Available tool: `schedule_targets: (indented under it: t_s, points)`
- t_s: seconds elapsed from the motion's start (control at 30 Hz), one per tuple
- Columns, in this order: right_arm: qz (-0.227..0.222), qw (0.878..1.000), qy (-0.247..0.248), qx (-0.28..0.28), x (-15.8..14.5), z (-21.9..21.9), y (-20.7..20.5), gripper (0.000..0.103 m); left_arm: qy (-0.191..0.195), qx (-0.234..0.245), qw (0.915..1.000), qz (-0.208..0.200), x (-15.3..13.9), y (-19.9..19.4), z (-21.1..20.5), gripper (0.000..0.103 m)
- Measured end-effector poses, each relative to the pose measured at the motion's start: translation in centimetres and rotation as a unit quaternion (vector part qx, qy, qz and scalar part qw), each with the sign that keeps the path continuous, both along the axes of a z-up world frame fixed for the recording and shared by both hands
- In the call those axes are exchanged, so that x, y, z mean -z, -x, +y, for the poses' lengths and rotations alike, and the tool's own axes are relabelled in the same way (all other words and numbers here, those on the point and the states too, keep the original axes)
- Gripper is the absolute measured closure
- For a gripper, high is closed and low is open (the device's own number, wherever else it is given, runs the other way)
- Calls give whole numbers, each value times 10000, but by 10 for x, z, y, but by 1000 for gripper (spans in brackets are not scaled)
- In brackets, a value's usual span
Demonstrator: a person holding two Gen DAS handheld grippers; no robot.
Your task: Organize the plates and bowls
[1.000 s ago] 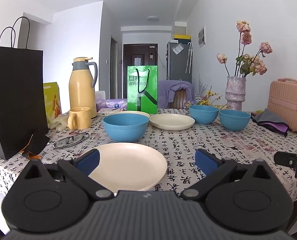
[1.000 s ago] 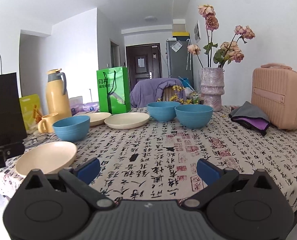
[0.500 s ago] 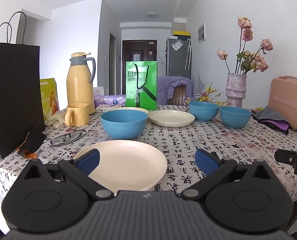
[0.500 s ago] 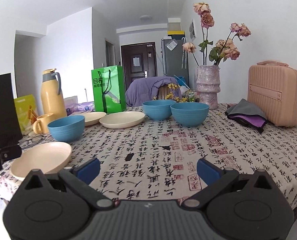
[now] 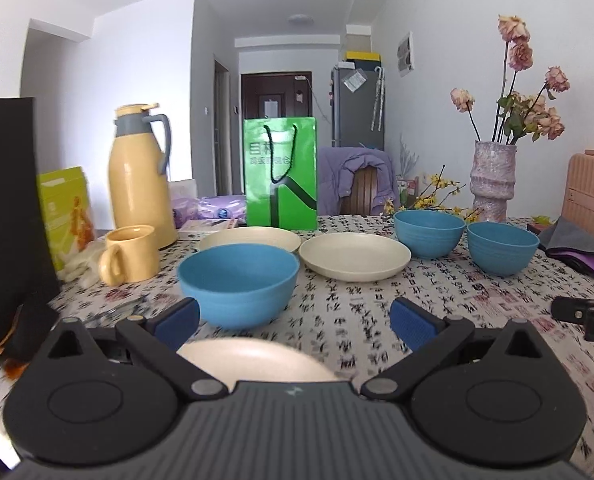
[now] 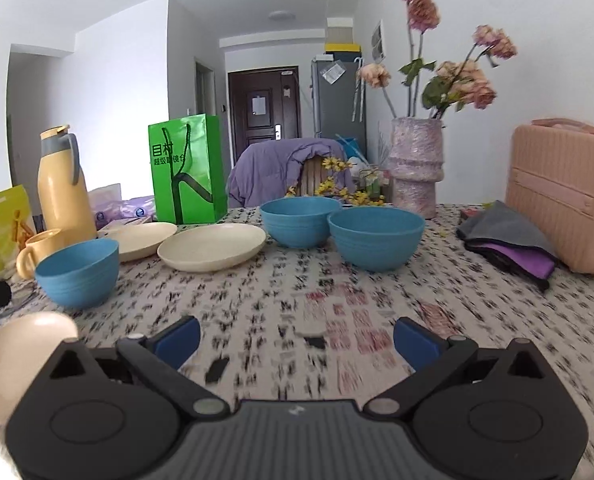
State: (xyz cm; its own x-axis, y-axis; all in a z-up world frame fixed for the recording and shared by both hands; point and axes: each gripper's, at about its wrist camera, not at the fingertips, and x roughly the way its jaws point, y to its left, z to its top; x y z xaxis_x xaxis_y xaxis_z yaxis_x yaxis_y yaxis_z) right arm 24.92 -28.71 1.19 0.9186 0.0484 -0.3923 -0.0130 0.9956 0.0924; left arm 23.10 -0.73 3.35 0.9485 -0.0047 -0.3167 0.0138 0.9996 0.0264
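A: From the left wrist view, we see our left tongs (image 5: 293, 318) spread wide, pinching nothing. A round cream plate (image 5: 253, 362) lies on the counter with the calligraphy-print cloth (image 5: 457, 288), low between the blue pads (image 5: 177, 316), partly hidden by the tool body.

B: Just beyond that plate sits a blue ribbed bowl (image 5: 239, 284). Behind it we count two more cream plates, the left one (image 5: 249, 237) partly hidden by the bowl, the right one (image 5: 355, 256) in full view. Two further blue bowls, (image 5: 429, 227) and (image 5: 502, 248), stand side by side to the right.

A: A yellow mug (image 5: 131, 254) and a yellow thermos jug (image 5: 143, 176) stand at the left, a green paper bag (image 5: 281, 184) at the back.

B: From the right wrist view, our right tongs (image 6: 297, 340) are spread as well, over bare cloth, empty.

A: The near cream plate (image 6: 17, 356) shows at the lower left, the lone blue bowl (image 6: 77, 272) beyond it. The two far plates, (image 6: 143, 240) and (image 6: 211, 246), overlap in this view; we cannot tell whether they touch. The paired bowls, (image 6: 297, 227) and (image 6: 377, 238), sit close together, with a pink speckled vase of dried roses (image 6: 415, 168) behind them.

B: A pink hard case (image 6: 565, 200) stands at the right, folded grey and purple cloth (image 6: 509, 242) beside it.
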Motion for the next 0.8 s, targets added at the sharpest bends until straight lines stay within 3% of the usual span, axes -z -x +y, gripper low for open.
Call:
schedule_targets:
  t_s: [0.5, 0.57, 0.63, 0.8]
  points:
    - [401, 9959, -364, -723, -8, 17, -190, 3, 367, 624, 9946, 749, -26, -190, -15, 1]
    - [633, 9937, -505, -774, -4, 17, -216, 6, 416, 647, 9919, 1015, -26, -222, -17, 7]
    - [828, 9906, -672, -852, 2, 17, -244, 12, 581, 610, 9868, 1386, -22, -255, -14, 25]
    - [1291, 9831, -987, -839, 21, 19, -300, 26, 941, 289, 9660, 2391, 4, -331, -9, 52]
